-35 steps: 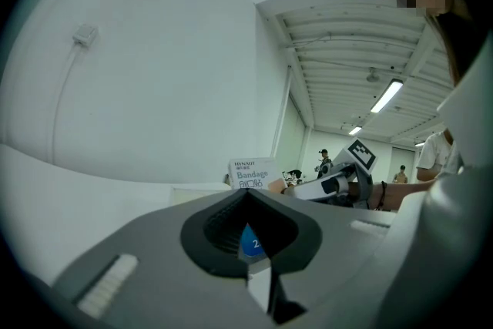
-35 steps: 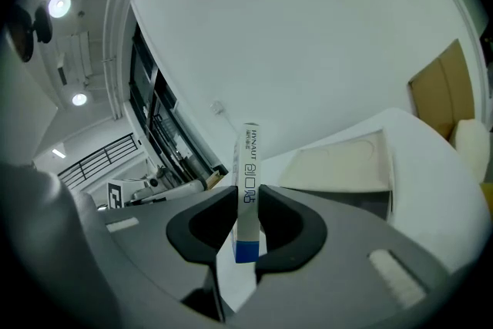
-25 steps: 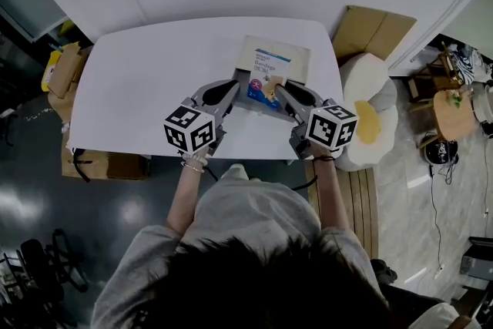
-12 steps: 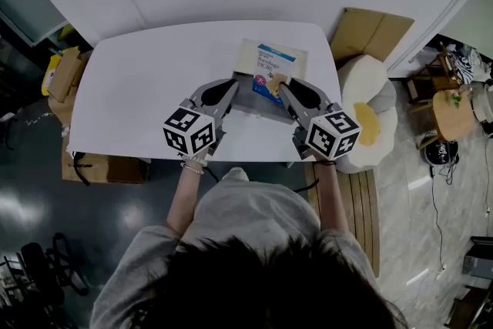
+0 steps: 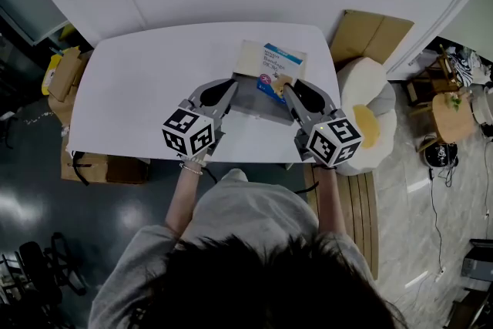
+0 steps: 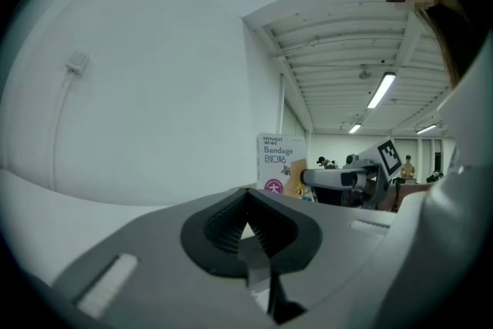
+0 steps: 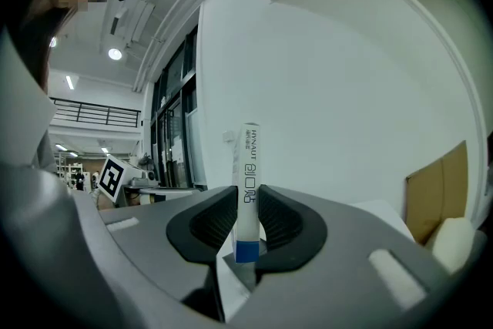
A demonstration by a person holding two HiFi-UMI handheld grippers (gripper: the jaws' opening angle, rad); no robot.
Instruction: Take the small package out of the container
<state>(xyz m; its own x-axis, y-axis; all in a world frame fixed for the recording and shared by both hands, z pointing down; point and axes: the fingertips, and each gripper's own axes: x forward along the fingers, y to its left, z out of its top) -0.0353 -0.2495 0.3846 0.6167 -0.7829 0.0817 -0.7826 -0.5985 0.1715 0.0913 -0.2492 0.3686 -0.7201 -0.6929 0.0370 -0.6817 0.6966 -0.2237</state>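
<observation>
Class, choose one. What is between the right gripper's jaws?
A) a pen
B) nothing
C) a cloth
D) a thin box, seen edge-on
D: in the right gripper view, the right gripper has its jaws pressed on both faces of the thin box, which stands edge-on between them.

Item 1: a white table (image 5: 131, 88) with rounded corners is standing close to a pale wall, its long side facing the person. Item 2: 1 container (image 5: 248, 58) is lying directly on the top (right half, nearer the far edge than the near one), flat and slightly askew to the table's edges. Its pale part is facing the wall and its grey part the person.
</observation>
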